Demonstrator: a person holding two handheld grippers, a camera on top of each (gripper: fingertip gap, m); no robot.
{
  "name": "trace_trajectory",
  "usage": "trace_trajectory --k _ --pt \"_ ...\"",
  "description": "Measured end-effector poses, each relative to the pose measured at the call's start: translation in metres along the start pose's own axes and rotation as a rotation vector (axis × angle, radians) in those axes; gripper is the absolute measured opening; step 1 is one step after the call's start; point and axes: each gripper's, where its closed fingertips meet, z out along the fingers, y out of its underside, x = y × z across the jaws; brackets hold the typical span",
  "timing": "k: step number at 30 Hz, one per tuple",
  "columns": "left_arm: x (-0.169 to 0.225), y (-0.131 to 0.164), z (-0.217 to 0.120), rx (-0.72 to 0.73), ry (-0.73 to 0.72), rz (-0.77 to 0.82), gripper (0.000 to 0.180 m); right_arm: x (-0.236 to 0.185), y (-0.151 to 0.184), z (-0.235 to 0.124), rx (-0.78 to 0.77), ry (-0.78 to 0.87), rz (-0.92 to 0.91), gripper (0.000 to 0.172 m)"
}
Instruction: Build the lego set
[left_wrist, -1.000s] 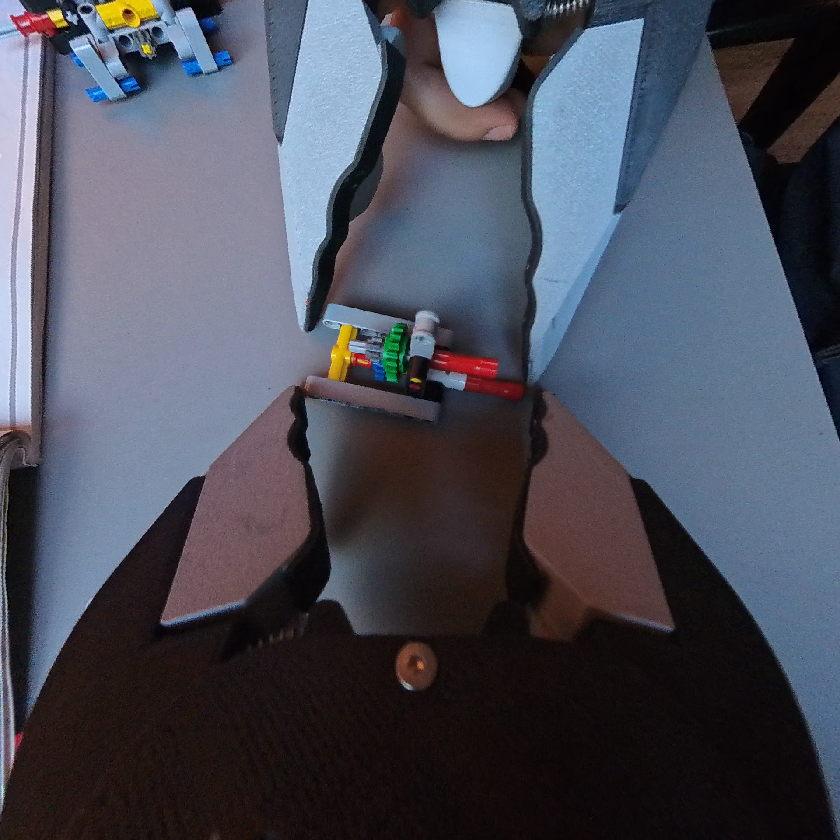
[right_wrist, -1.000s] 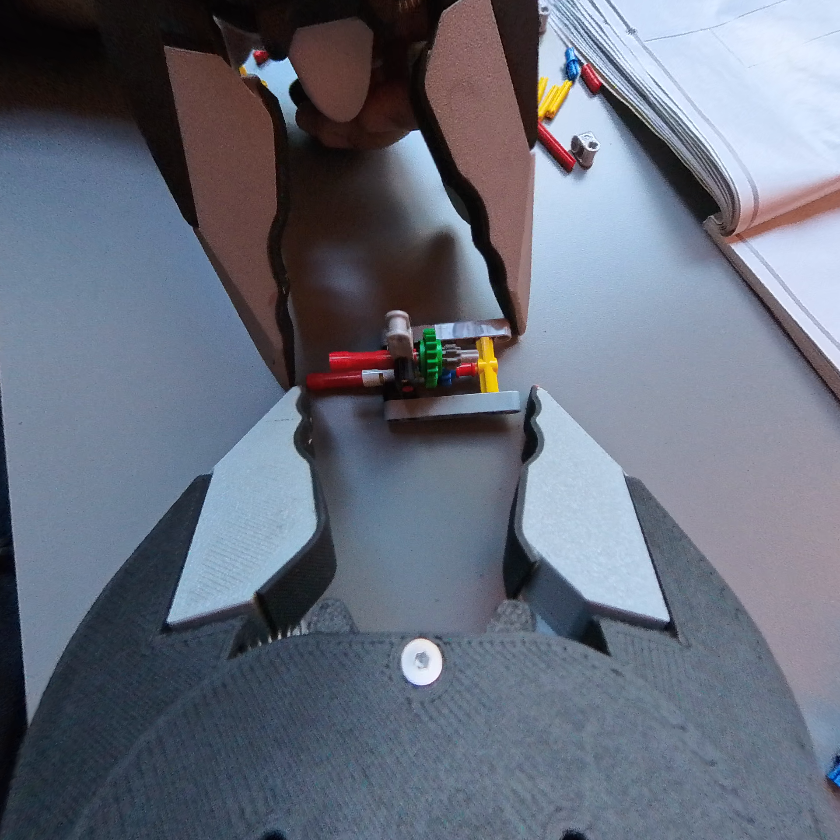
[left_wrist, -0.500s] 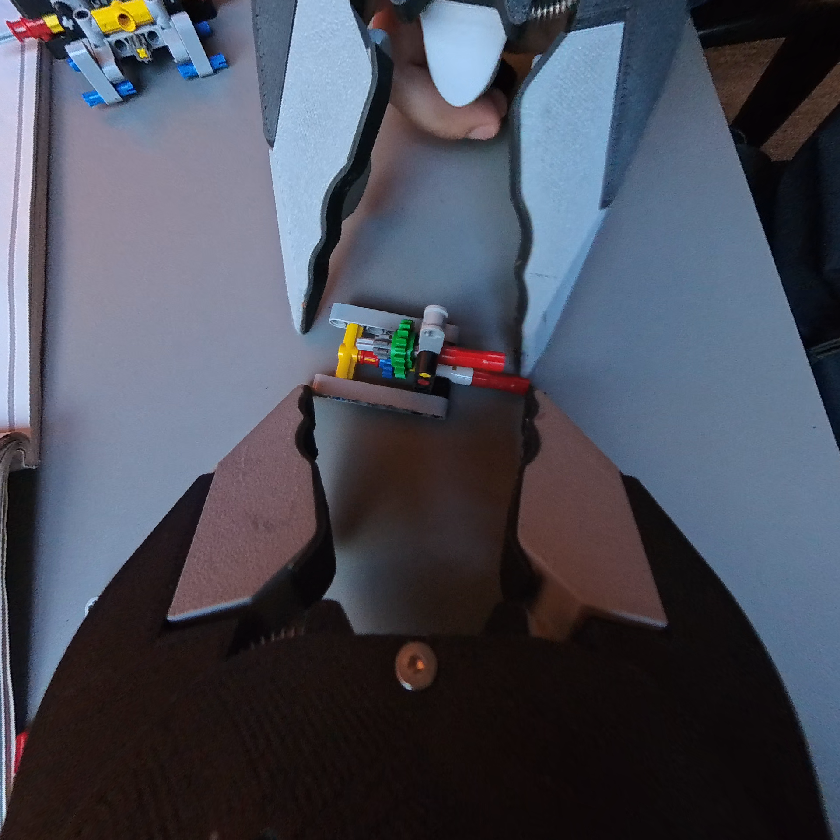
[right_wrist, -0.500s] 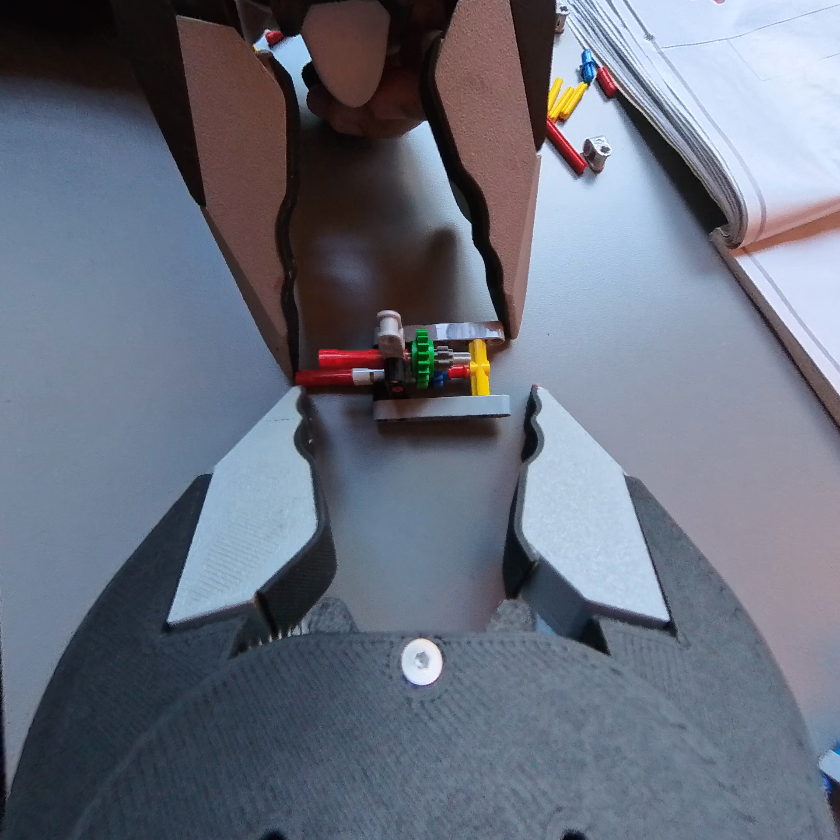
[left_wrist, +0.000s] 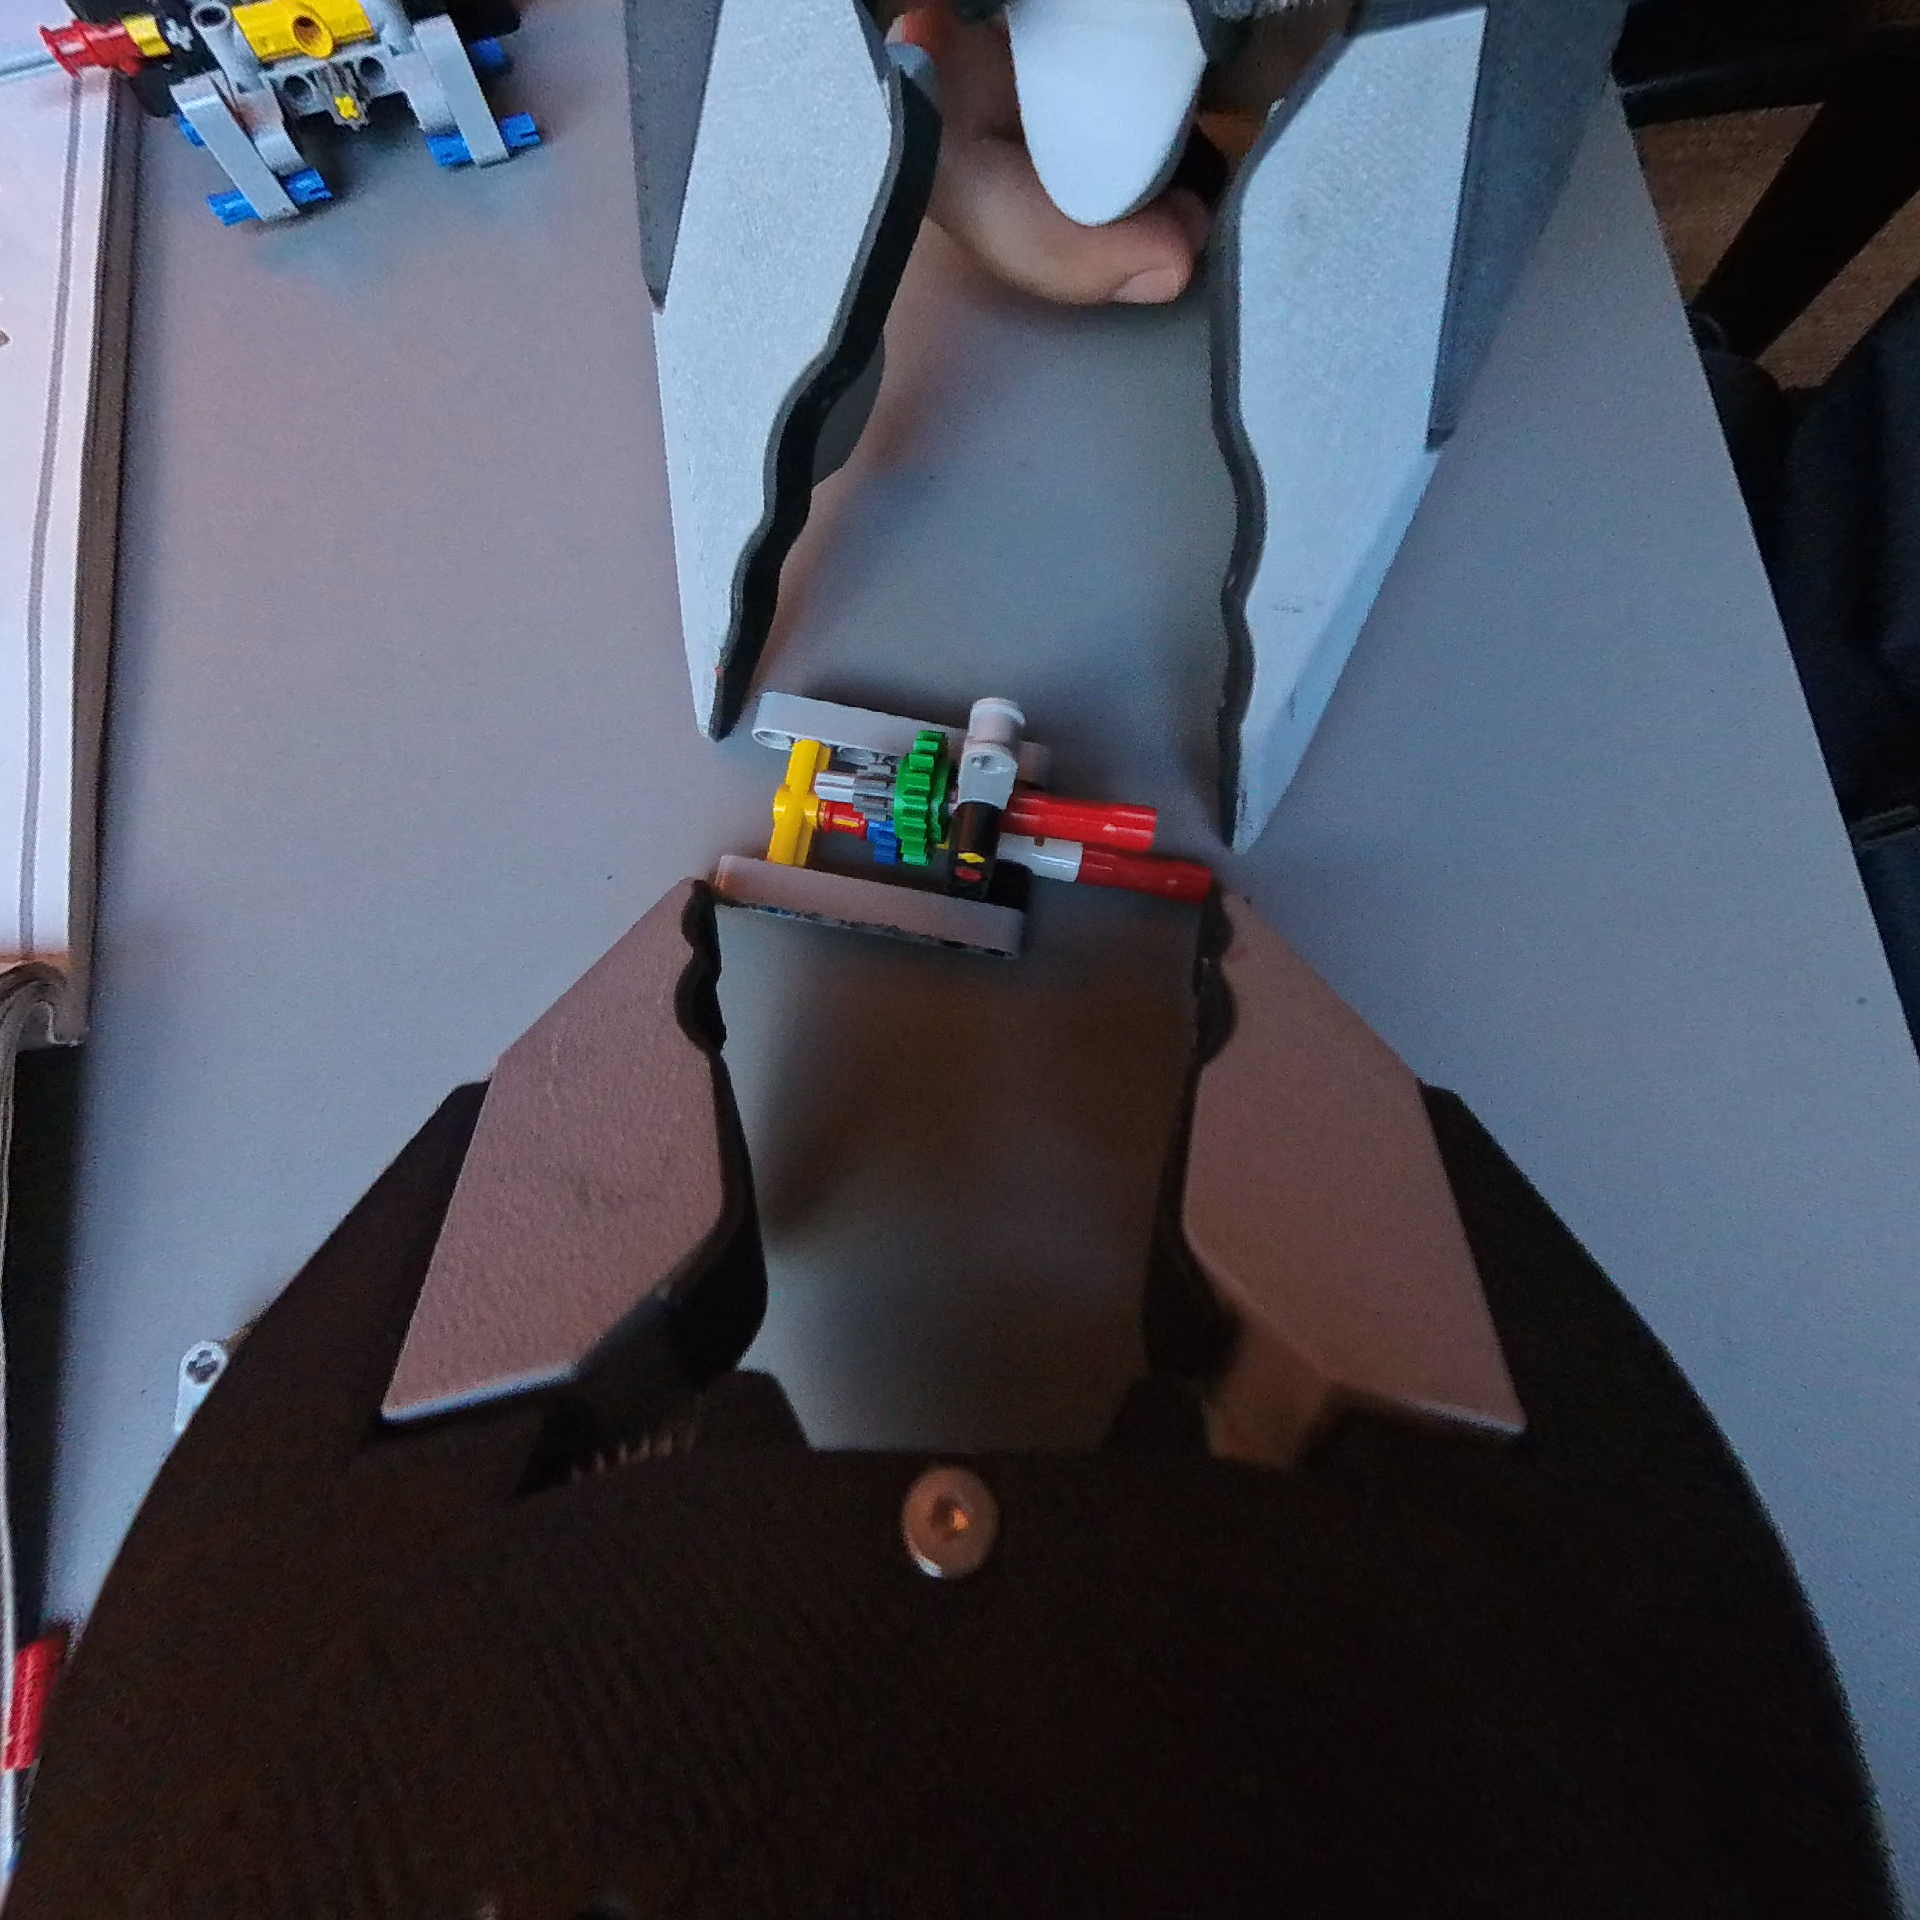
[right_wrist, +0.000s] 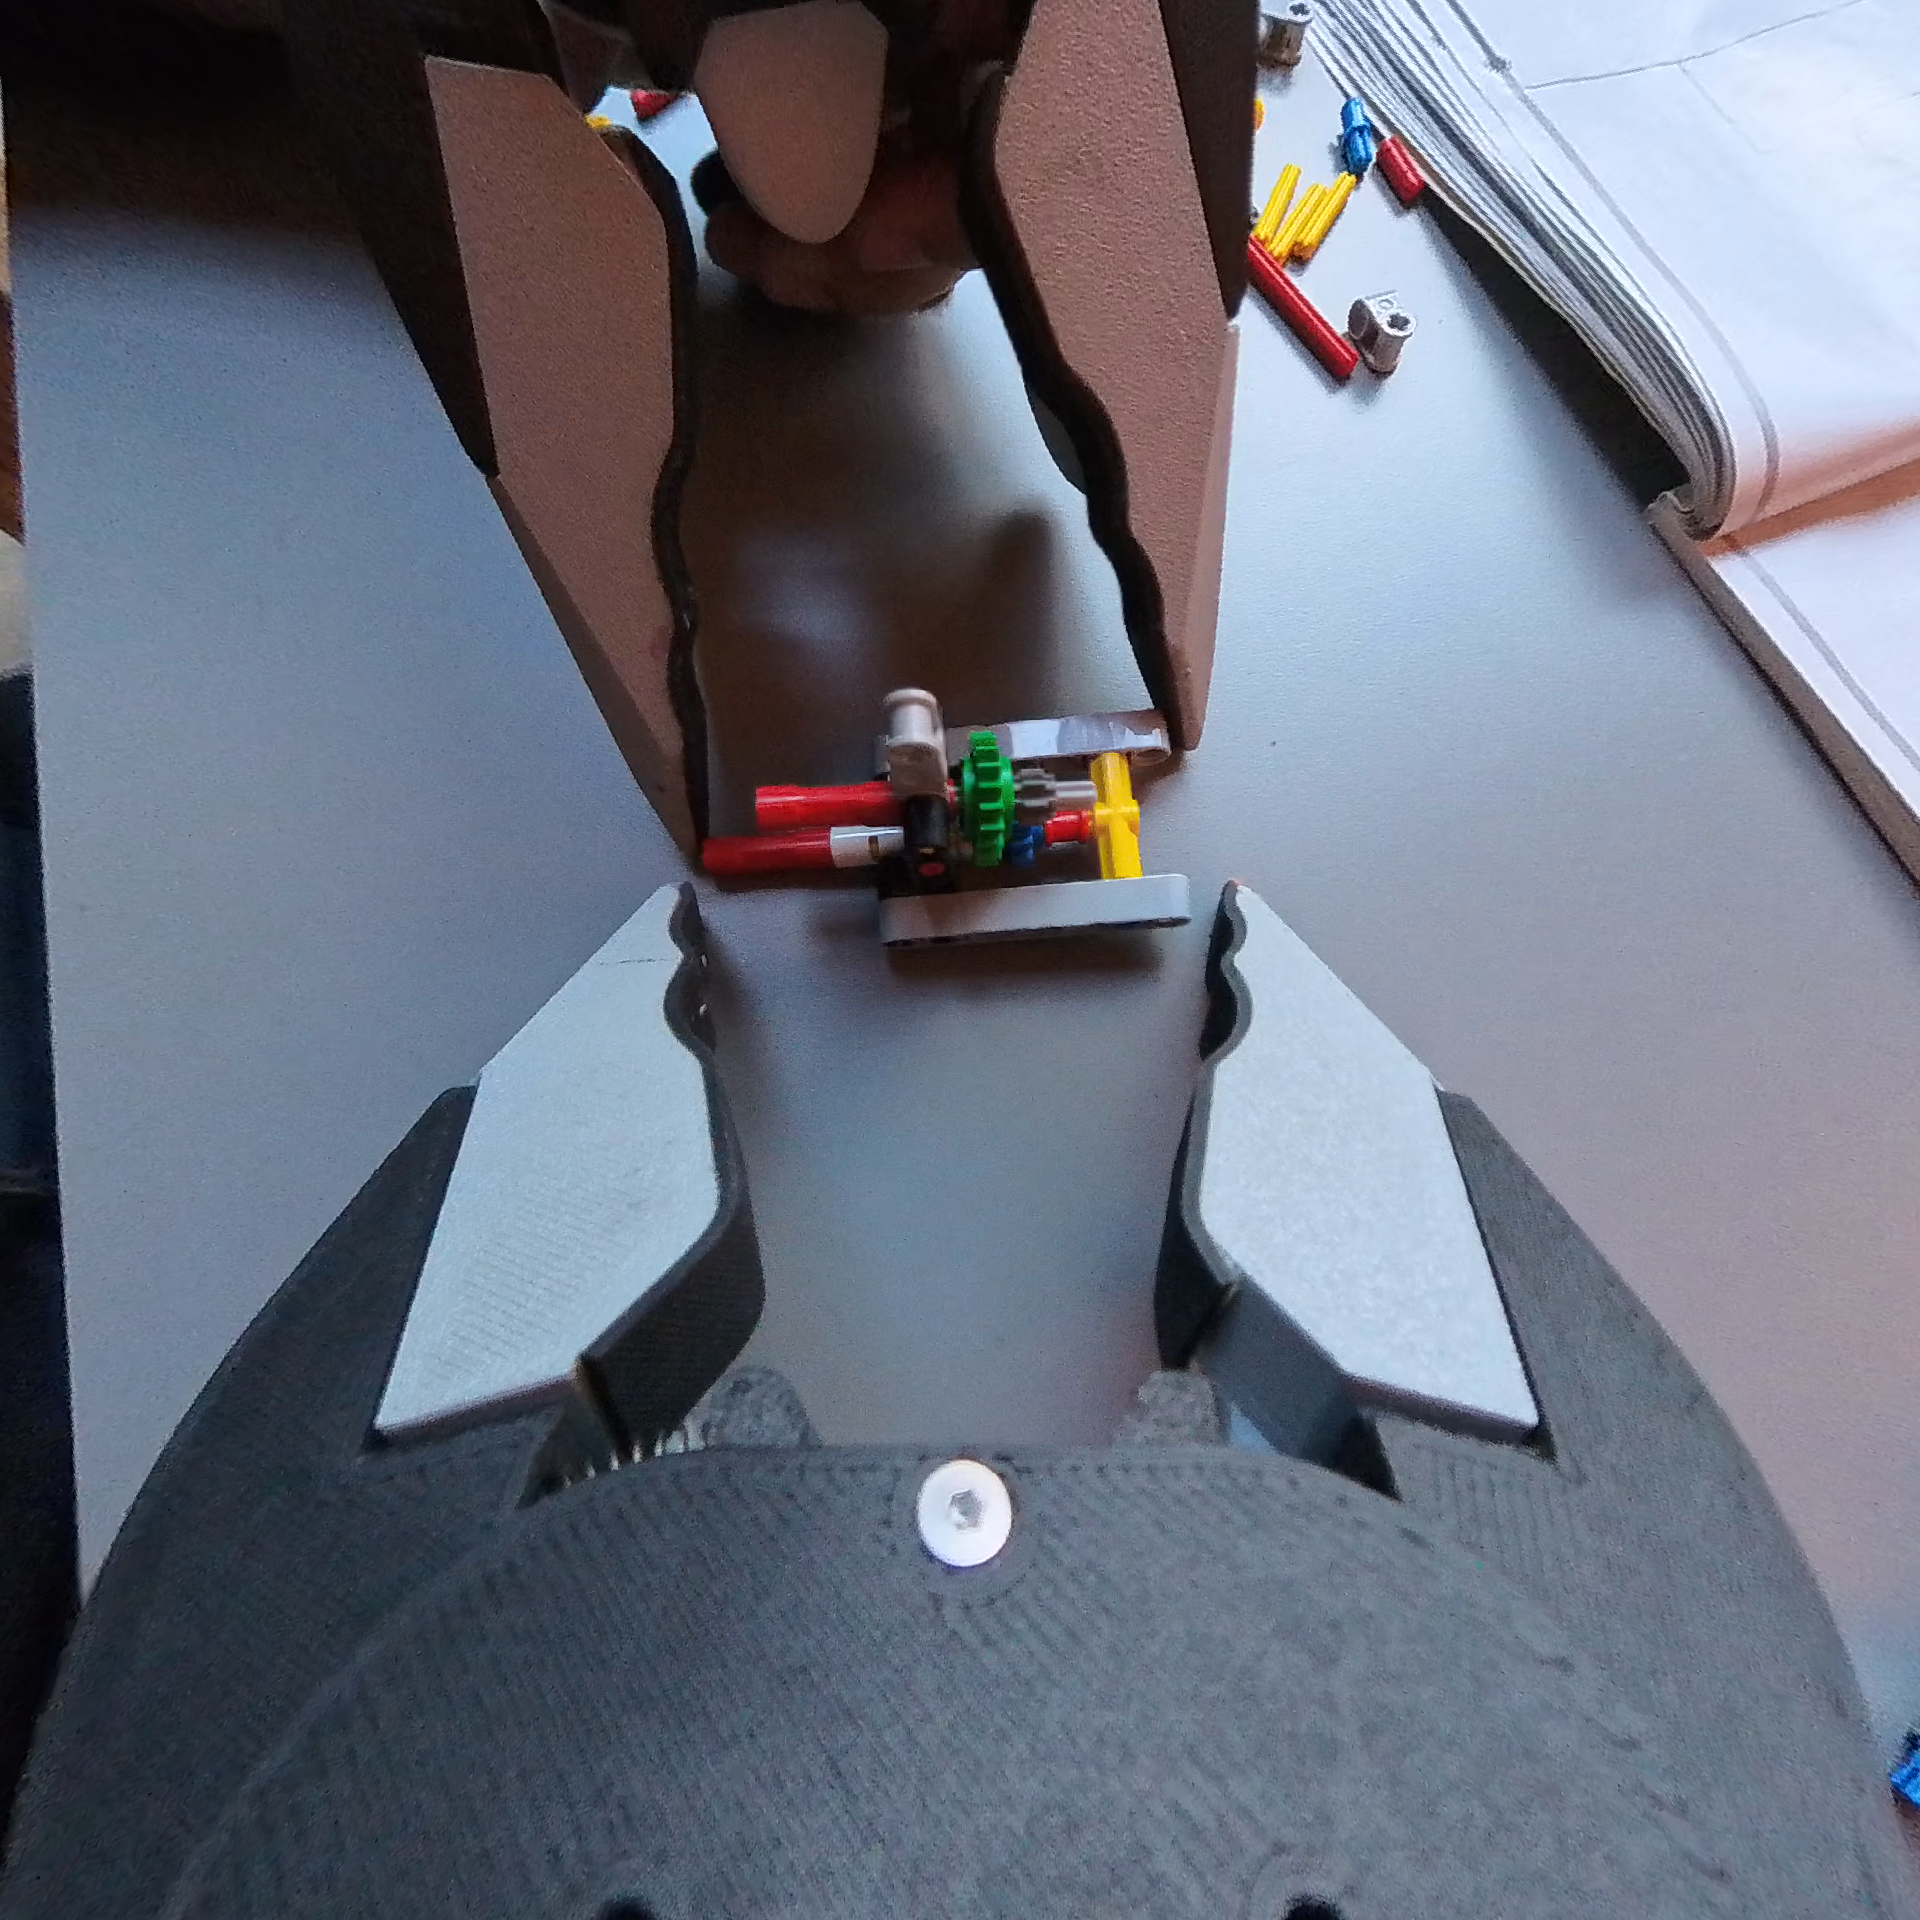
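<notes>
A small toy-brick assembly (left_wrist: 935, 821) lies on the grey table (left_wrist: 416, 623): two grey beams, a green gear, a yellow cross piece and two red axles. It also shows in the right wrist view (right_wrist: 966, 831). My left gripper (left_wrist: 961, 904), with brown fingers, is open; its tips stand beside the near grey beam and the end of a red axle, not pressing them. My right gripper (right_wrist: 956, 914), with grey fingers, is open and faces it from the other side of the assembly. Each gripper shows in the other's view, the right one (left_wrist: 977, 769) and the left one (right_wrist: 935, 779).
A larger brick model (left_wrist: 312, 83) stands at the table's far left in the left wrist view. Loose yellow, red and blue pins and a grey connector (right_wrist: 1377, 327) lie beside an open booklet (right_wrist: 1714, 260). The table's edge (left_wrist: 1745, 520) runs along the right. The grey connector (right_wrist: 1377, 327) is about 10 cm from my left fingertips.
Both grippers have shifted slightly around the assembly, staying open. The left tips have come a little closer to the near grey beam. The assembly has stayed on the table.
</notes>
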Motion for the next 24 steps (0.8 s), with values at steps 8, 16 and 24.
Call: trace_trajectory --k 8,16,24 --pt "0.0001 -0.0013 0.0015 0.0 -0.024 -0.024 0.089 0.0008 0.0007 0.002 -0.012 0.026 -0.018 0.094" --pt "0.0001 -0.0017 0.0019 0.0 -0.032 -0.031 0.089 0.0016 0.001 0.0017 -0.009 0.021 -0.023 0.093" --pt "0.0003 -0.0019 0.0019 0.001 -0.033 -0.028 0.089 0.0012 0.0009 0.0017 -0.006 0.013 -0.03 0.092"
